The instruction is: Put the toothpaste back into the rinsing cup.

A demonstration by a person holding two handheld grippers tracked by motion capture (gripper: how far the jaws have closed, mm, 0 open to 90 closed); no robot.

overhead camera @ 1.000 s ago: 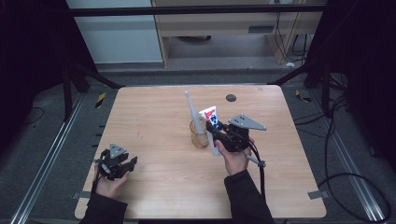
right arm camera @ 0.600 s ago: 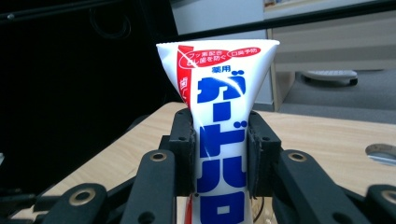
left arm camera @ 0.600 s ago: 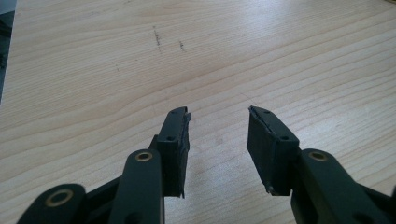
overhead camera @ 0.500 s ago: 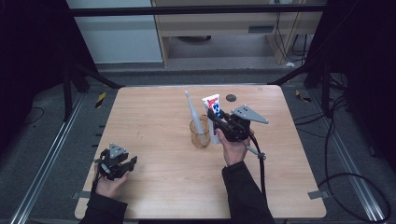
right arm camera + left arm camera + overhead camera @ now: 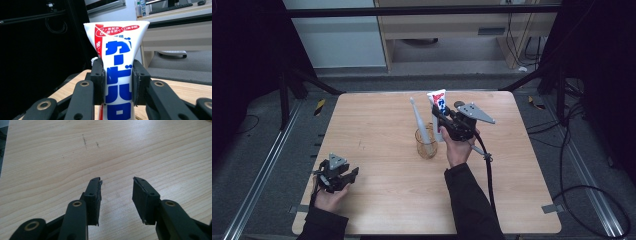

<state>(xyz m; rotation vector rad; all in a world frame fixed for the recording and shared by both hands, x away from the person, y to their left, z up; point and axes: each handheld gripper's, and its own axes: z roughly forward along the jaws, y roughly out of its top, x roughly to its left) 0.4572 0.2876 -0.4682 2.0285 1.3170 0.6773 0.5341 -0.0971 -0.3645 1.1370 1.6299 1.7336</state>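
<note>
While the right gripper point(image 5: 117, 82) presses its two black jaws against the flat sides of a white toothpaste tube with blue and red lettering point(image 5: 116, 65), the tube stands upright with its wide crimped end at twelve o'clock. In the high view that gripper point(image 5: 443, 119) is lifted above the light wooden table point(image 5: 377, 200), and the tube point(image 5: 438, 102) hangs at about one o'clock from a clear amber drinking glass point(image 5: 426, 144), its lower end just beside the glass rim. A long white toothbrush point(image 5: 418, 120) leans in the glass, its upper end tilted toward eleven o'clock. The person's right hand point(image 5: 458, 147) grips the tool from six o'clock, and a black cable point(image 5: 488, 170) trails down past the sleeve.

The left gripper point(image 5: 117, 195) has its jaws spread apart with nothing between them, low over bare wood grain marked by a few dark scratches point(image 5: 85, 140). In the high view it point(image 5: 343, 176) sits near the table's seven o'clock corner, well apart from the glass, in the left hand point(image 5: 329, 197).
</note>
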